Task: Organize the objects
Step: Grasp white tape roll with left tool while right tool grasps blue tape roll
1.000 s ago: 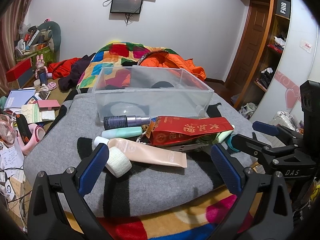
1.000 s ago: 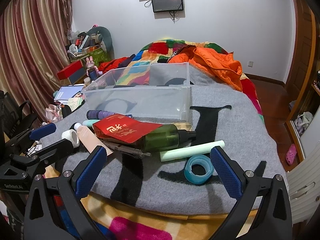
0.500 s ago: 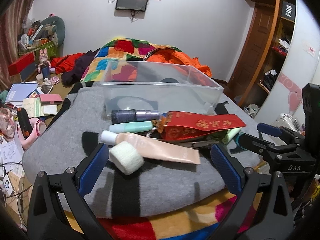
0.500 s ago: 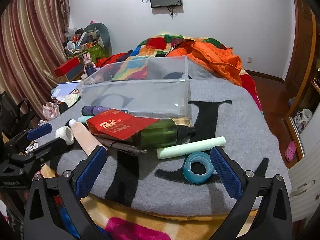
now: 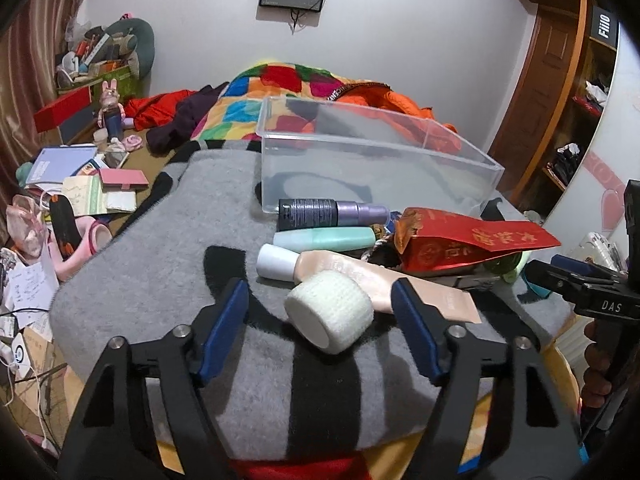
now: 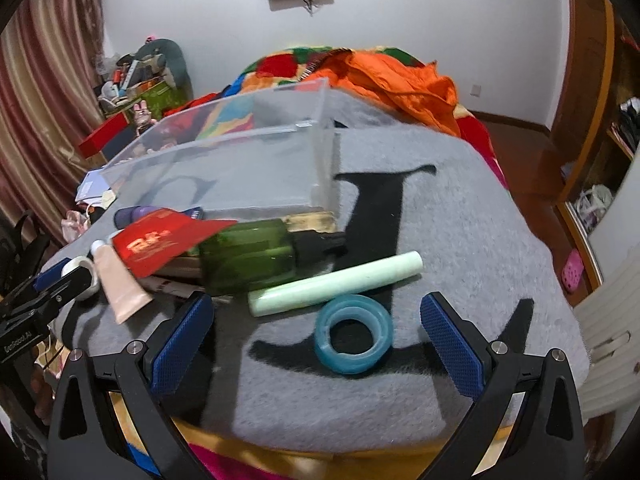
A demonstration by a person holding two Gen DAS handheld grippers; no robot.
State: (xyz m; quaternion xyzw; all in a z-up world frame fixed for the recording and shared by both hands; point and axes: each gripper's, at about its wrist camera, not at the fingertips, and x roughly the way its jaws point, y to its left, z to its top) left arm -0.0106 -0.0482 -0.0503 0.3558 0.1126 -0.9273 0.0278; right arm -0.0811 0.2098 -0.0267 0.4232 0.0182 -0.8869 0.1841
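The bandage roll (image 5: 330, 316) lies between the closing jaws of the left gripper (image 5: 320, 322), untouched. Beyond it lies the tube (image 5: 368, 280), then two bottles (image 5: 332, 216), then the bin (image 5: 376, 168). The tape ring (image 6: 353, 333) lies between the right gripper's (image 6: 316, 334) fingers.
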